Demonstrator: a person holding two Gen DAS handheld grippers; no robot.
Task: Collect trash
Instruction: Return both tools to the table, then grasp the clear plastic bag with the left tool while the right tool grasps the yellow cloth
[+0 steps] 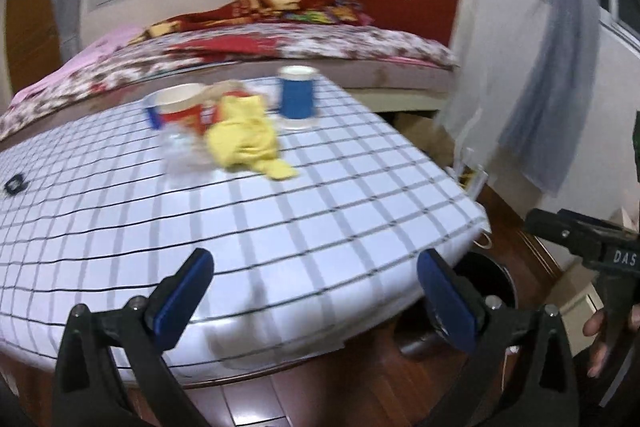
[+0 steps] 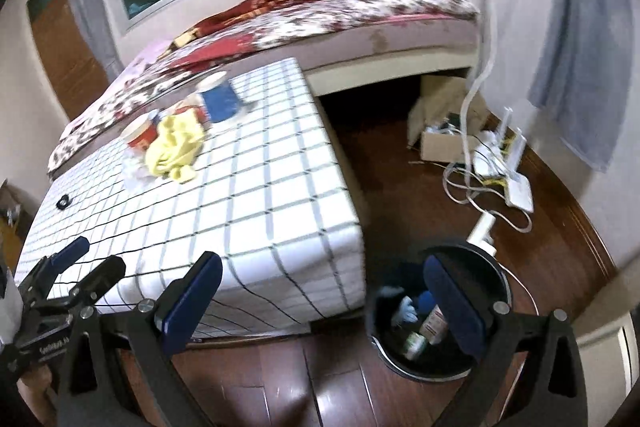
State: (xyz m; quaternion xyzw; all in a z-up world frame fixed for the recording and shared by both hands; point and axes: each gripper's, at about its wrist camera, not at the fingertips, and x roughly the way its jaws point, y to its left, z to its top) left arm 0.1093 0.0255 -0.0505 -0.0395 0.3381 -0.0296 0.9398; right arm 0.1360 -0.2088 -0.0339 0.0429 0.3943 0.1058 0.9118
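left gripper [image 1: 316, 291] and right gripper [image 2: 322, 297]: fingers spread wide on both, nothing held. trash sits at the far end of the white grid-patterned bench [image 2: 248, 187]: a crumpled yellow wrapper [image 1: 248, 139] touching a red-and-white paper cup [image 1: 180, 107], a blue paper cup [image 1: 297, 95] upright just beside them, crumpled clear plastic [image 1: 180, 155] in front of the red cup. black round bin [image 2: 492, 267] stands on the wooden floor [image 2: 400, 171] just off the bench's near corner, bottles and scraps inside.
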